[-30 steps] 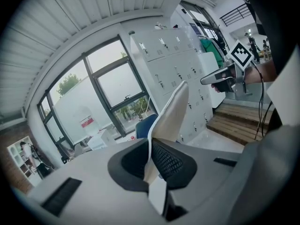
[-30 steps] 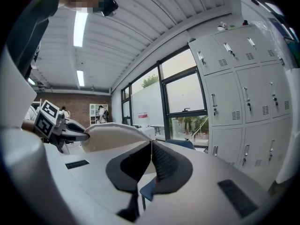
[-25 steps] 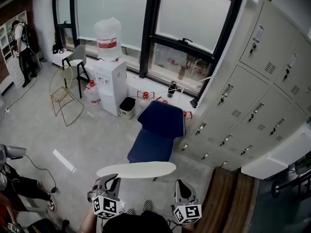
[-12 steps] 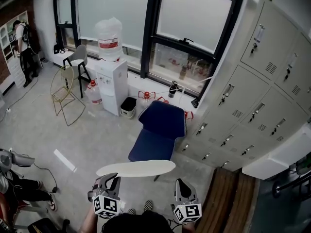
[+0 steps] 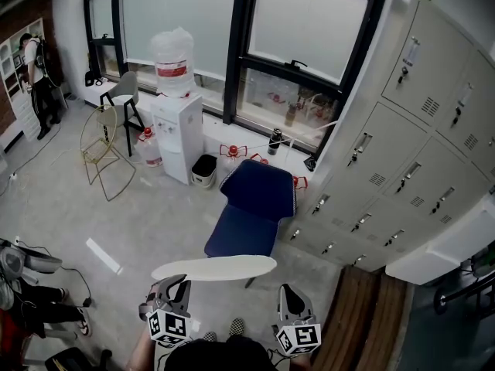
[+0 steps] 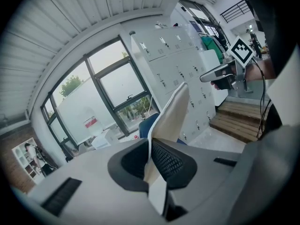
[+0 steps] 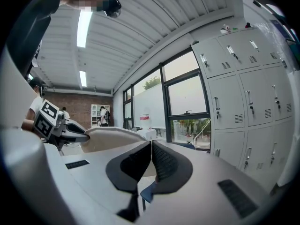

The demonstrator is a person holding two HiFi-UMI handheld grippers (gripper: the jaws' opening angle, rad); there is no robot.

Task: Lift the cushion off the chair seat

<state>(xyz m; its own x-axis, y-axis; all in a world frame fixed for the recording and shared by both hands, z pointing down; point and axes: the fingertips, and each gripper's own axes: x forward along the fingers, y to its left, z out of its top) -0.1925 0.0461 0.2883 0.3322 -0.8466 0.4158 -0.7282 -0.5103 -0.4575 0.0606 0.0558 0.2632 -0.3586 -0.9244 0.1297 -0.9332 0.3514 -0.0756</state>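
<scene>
Holding the cushion (image 5: 216, 268) by one end, my left gripper (image 6: 151, 146) has its jaws clenched on the pale rim, which shows plainly between the ribbed pads in the left gripper view. The cushion hangs roughly flat in the air, clear of the blue chair seat (image 5: 240, 236) and just on my side of the seat's front edge. There is no worktop here, so the seat is my only reference. My right gripper (image 7: 151, 156) has its jaws pressed together with nothing between them, near the cushion's free end but seemingly apart from it. The lift looks essentially done to me. To do it well, I would hold the grip firm and level, since a one-ended hold lets the far end droop, and bring the right gripper, opened, under that end for support.
</scene>
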